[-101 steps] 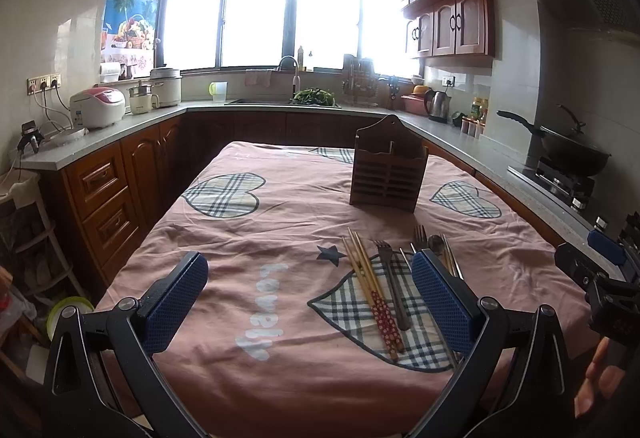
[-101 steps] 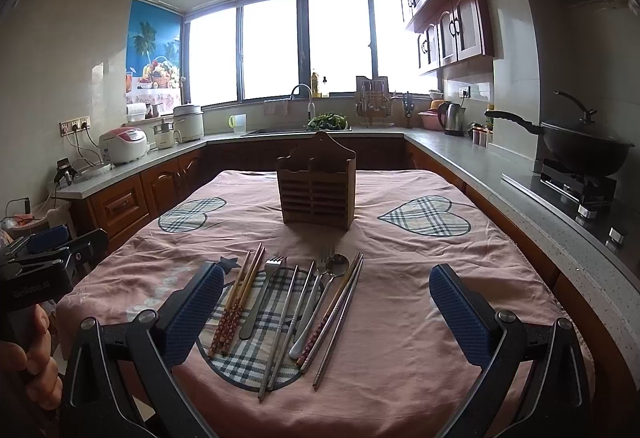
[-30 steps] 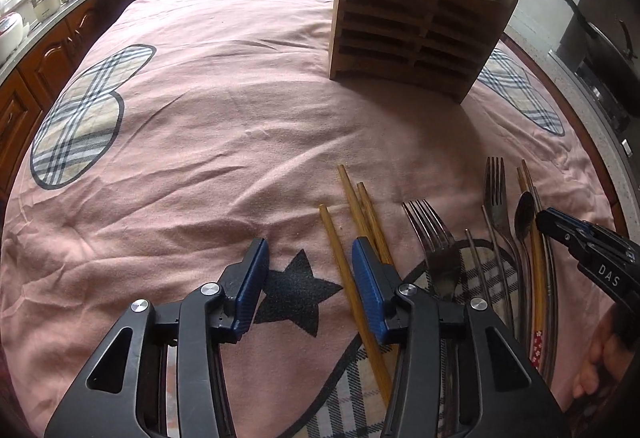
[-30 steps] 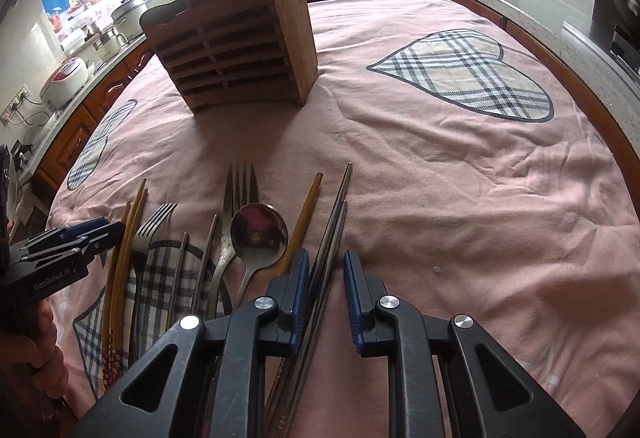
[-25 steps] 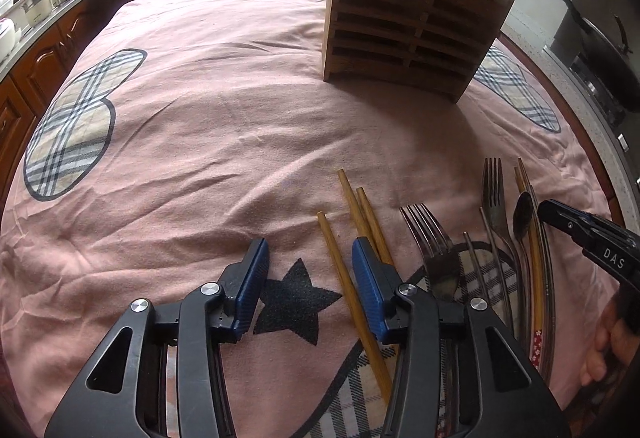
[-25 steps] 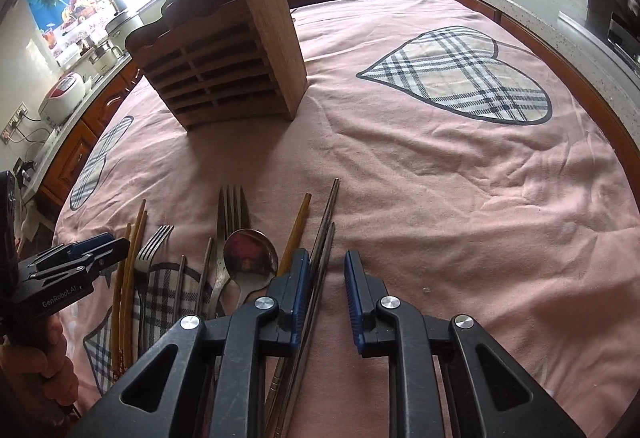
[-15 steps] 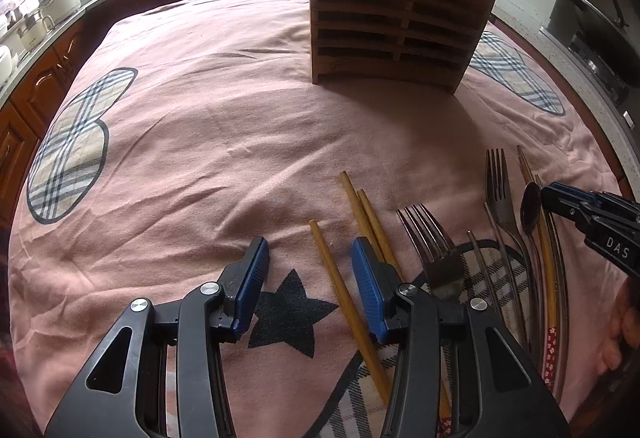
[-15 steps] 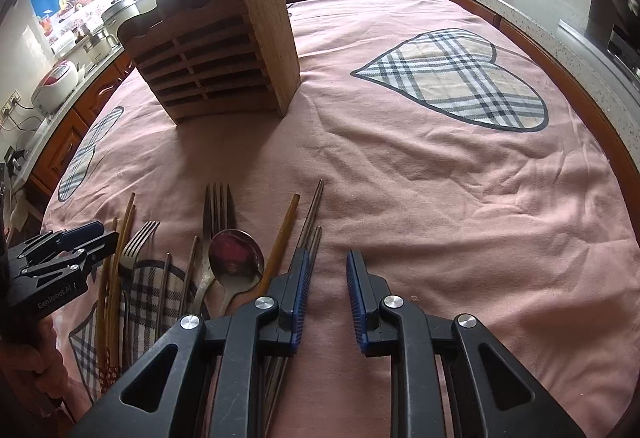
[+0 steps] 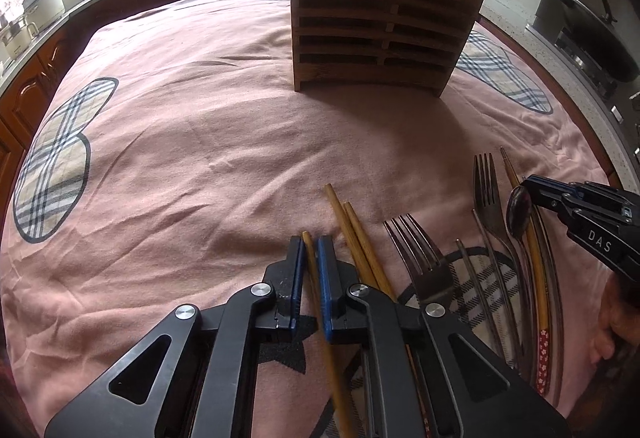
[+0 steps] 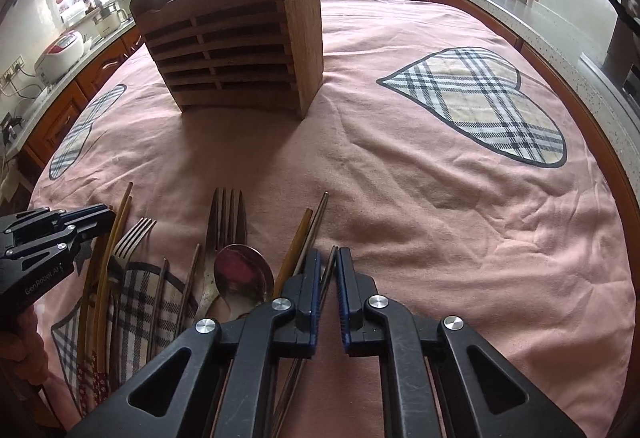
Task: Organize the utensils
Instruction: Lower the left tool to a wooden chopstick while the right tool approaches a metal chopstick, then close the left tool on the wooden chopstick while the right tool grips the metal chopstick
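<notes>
Pink cloth printed with plaid hearts is covering the bench, with a slotted wooden utensil holder standing upright at the far side. Both tools are pointing steeply down at the utensils lying in a row on the near side. The left tool is clamping one wooden chopstick. The right tool is gripping one metal chopstick, its jaws nearly together. Three forks and one spoon are lying between them.
</notes>
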`<state>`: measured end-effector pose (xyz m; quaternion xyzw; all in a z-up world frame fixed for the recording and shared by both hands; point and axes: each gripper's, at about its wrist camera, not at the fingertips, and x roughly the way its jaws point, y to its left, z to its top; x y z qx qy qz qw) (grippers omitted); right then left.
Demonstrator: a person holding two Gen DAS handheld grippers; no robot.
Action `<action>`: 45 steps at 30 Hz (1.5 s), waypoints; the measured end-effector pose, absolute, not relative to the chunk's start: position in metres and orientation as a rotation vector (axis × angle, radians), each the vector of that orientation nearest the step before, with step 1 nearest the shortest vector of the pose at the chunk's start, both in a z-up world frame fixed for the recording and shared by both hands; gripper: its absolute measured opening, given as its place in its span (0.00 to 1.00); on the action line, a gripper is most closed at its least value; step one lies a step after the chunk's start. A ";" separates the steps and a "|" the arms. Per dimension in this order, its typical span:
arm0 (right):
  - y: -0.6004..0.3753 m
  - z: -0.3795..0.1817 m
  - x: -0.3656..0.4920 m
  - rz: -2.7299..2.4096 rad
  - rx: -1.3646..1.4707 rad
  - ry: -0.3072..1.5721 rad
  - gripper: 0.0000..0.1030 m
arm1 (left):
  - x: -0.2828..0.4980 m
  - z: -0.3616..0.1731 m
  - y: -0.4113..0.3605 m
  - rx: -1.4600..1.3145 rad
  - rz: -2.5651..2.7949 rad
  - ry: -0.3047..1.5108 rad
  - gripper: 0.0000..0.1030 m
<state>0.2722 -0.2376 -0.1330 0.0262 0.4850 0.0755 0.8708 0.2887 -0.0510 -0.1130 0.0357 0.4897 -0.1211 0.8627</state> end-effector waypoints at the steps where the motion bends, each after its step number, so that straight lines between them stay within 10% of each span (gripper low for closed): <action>1: -0.241 -0.133 0.272 0.168 0.085 1.016 0.06 | 0.288 -0.112 -0.048 0.055 -0.263 1.034 0.04; 45: -0.255 0.030 0.196 0.350 0.218 0.597 0.04 | 0.183 0.054 0.012 -0.174 -0.325 0.590 0.04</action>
